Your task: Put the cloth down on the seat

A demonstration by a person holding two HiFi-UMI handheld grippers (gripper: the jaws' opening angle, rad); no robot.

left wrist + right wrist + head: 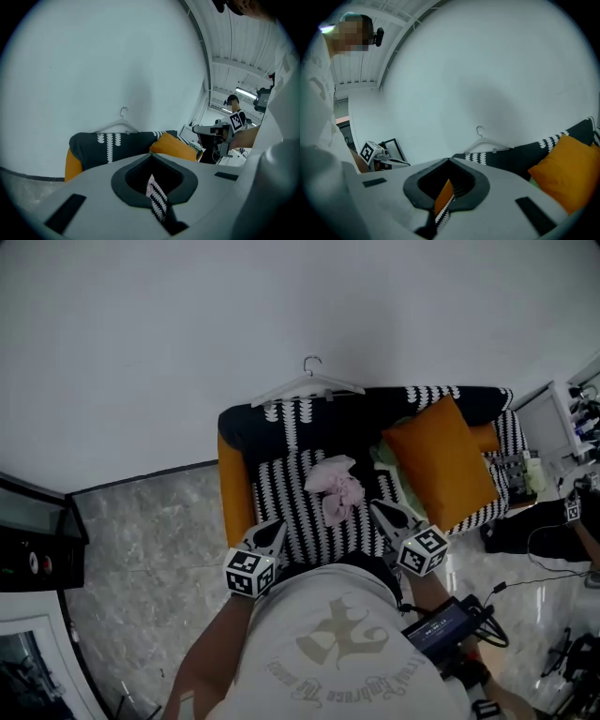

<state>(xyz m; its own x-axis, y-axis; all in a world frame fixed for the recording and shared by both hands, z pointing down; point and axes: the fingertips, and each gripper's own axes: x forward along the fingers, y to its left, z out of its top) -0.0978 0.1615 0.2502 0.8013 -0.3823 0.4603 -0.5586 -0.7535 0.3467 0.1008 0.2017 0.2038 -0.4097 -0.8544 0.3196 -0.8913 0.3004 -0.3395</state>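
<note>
A crumpled pink cloth [336, 486] lies on the black-and-white patterned seat [292, 495] of an armchair with orange sides. Neither gripper touches it. My left gripper [275, 528] hangs at the seat's front edge, left of the cloth, its jaws shut and empty. My right gripper [378, 506] sits just right of the cloth, near the front, also shut with nothing held. In the left gripper view, the left gripper [151, 157] points at the chair back. In the right gripper view, the right gripper [449, 161] also faces the chair back.
An orange cushion [441, 460] leans on the chair's right side. A white hanger [309, 385] rests on the backrest against the wall. A cluttered desk [562, 427] and cables [544, 549] are at right, a dark cabinet [28, 540] at left.
</note>
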